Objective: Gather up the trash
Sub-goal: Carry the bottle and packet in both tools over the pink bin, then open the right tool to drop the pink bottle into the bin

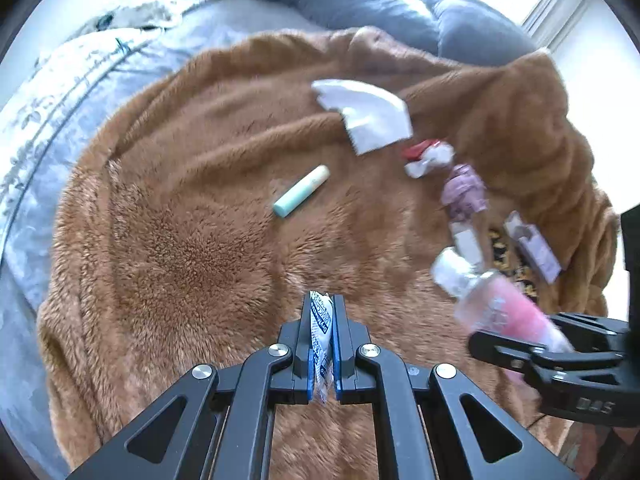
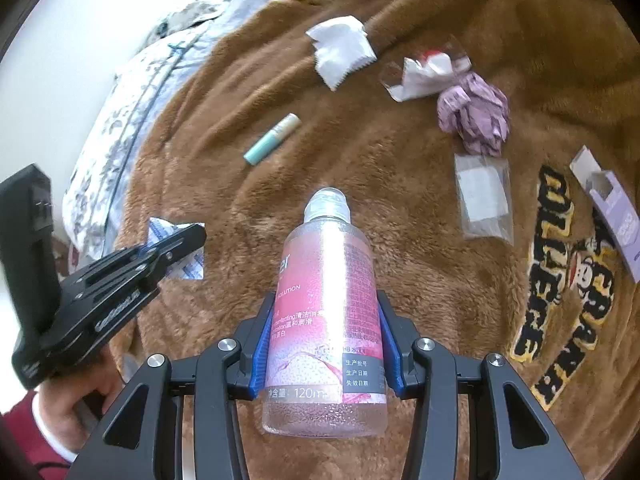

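Observation:
My left gripper [image 1: 322, 300] is shut on a white and blue sachet wrapper [image 1: 320, 340], held above the brown fleece blanket [image 1: 192, 240]. It also shows in the right wrist view [image 2: 188, 240], with the sachet [image 2: 188, 266] sticking out. My right gripper [image 2: 326, 312] is shut on a clear pink-labelled bottle [image 2: 326, 312], which also shows in the left wrist view [image 1: 500, 312]. On the blanket lie a white torn paper [image 2: 340, 54], a mint and cream tube [image 2: 272, 138], a red and white wrapper [image 2: 424, 72], a crumpled purple wrapper [image 2: 476, 116] and a clear plastic bag [image 2: 484, 200].
A lilac open carton [image 2: 616, 216] lies at the blanket's right edge beside a black and yellow cartoon print [image 2: 560, 272]. A floral grey duvet [image 1: 60, 92] and dark grey pillows [image 1: 360, 4] lie beyond the blanket. The person's hand [image 2: 76, 404] holds the left gripper.

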`<state>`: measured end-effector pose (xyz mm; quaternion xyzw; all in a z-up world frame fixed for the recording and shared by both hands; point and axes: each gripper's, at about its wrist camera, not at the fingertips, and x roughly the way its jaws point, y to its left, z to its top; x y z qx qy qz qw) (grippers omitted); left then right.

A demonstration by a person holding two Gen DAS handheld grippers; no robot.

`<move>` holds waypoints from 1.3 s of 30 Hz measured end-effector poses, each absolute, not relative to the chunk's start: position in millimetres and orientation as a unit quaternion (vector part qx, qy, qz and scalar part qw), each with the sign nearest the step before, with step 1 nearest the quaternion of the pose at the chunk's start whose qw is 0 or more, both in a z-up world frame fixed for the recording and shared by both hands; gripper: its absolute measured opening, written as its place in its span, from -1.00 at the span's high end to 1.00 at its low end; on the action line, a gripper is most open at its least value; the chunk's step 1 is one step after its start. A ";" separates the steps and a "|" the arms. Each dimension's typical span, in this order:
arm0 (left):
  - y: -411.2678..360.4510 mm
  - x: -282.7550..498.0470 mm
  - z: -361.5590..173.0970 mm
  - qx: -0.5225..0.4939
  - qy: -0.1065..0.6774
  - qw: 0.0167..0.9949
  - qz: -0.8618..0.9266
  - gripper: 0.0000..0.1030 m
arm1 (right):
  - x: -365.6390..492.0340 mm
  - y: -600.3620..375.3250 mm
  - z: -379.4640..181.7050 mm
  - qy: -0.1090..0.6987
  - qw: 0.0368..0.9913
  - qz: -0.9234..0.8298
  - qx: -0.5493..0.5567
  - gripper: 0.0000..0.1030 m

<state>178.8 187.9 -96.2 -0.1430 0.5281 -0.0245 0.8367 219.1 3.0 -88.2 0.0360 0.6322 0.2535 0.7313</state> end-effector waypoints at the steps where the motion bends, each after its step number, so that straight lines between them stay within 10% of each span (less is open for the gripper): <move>1: 188.0 173.0 -87.2 -0.148 0.521 0.840 -0.023 0.88 | 217.3 3.4 -85.5 0.630 0.732 0.256 0.034 0.13; 19: 227.5 -99.3 -40.0 -0.257 0.423 0.840 0.222 0.88 | 61.5 77.7 -8.9 0.548 0.680 0.471 -0.125 0.13; 39: 227.8 -405.5 -125.3 -0.446 0.365 0.667 0.471 0.88 | -223.7 196.8 -88.9 0.520 0.456 0.634 -0.346 0.13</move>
